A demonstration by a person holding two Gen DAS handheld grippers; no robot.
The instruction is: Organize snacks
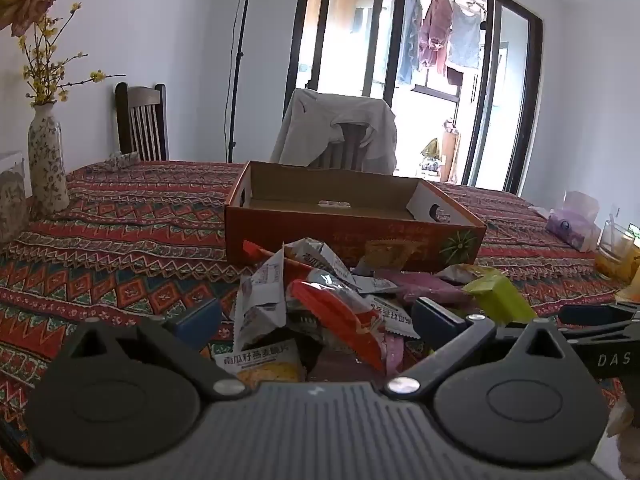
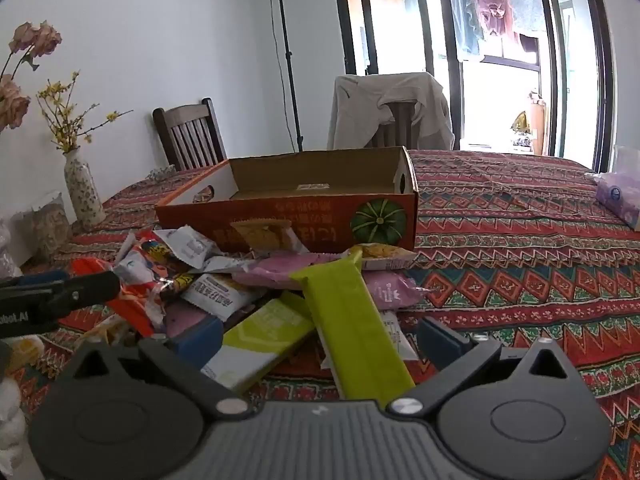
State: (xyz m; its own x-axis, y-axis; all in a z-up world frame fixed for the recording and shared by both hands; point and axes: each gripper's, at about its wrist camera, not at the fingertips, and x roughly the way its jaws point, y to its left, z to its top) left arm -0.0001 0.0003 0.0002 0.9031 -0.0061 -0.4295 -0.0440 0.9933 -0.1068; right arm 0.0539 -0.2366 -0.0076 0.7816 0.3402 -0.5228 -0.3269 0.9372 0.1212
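Note:
A pile of snack packets [image 1: 320, 304] lies on the patterned tablecloth in front of an open orange cardboard box [image 1: 352, 216], which looks almost bare inside. My left gripper [image 1: 316, 320] is open, its blue pads on either side of a white packet [image 1: 260, 304] and an orange packet [image 1: 340, 316]. In the right wrist view the same pile [image 2: 224, 276] and box [image 2: 304, 204] show. My right gripper [image 2: 320, 338] is open around a long lime-green bar [image 2: 352, 320] that lies on a lighter green-and-white packet [image 2: 260, 336]. The left gripper's arm shows at the left edge.
A floral vase [image 1: 46, 168] with yellow sprigs stands at the table's far left. Two chairs [image 1: 140, 124] stand behind the table, one draped with a garment. A purple tissue pack [image 1: 572, 224] and a glass [image 1: 616, 248] sit at the right. A light stand rises behind.

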